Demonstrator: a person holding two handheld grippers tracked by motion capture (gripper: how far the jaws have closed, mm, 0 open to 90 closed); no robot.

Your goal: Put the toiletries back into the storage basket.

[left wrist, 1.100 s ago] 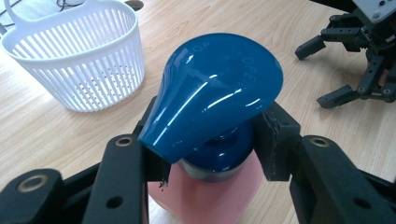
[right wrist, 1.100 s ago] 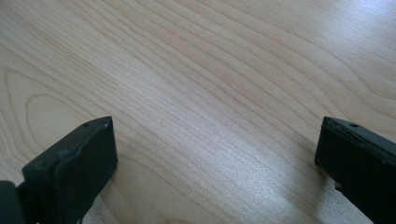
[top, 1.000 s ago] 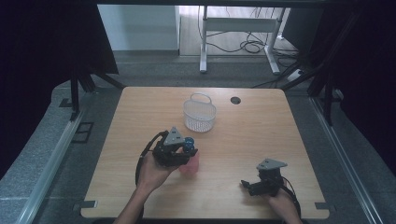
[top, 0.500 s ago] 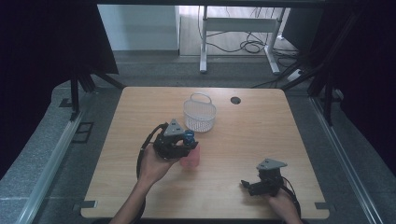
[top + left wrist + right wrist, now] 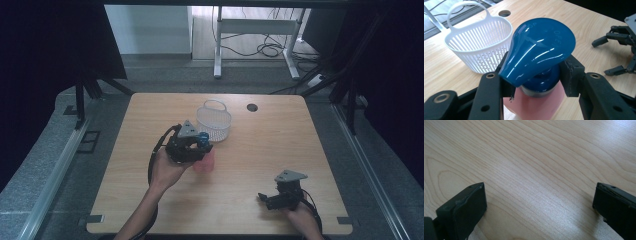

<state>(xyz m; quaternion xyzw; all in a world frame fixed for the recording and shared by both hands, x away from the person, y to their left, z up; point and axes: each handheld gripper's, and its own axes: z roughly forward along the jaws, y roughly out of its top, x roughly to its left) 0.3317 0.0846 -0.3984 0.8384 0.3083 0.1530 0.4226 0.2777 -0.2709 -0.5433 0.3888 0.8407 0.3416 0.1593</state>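
A pink bottle point(image 5: 204, 162) with a glossy blue cap point(image 5: 539, 53) hangs just above the wooden table point(image 5: 250, 150), a little in front of the white basket point(image 5: 214, 121). My left gripper point(image 5: 200, 148) is shut on the bottle's blue neck, its pads point(image 5: 571, 75) pressing from both sides under the flared cap. The pink body point(image 5: 534, 107) shows below the jaws. The white slotted basket point(image 5: 480, 47) with a loop handle stands upright just beyond. My right gripper point(image 5: 267, 199) rests near the table's front right, open, with bare wood between its fingers point(image 5: 464, 207).
A round cable hole point(image 5: 252, 107) sits in the table near the back edge, right of the basket. Dark curtains flank the table, and a desk frame with cables point(image 5: 260, 45) stands on the floor behind. My right gripper point(image 5: 619, 52) lies at the far right in the left gripper view.
My left gripper has carried the pink bottle a little toward the basket and slightly up. The right gripper has stayed where it was.
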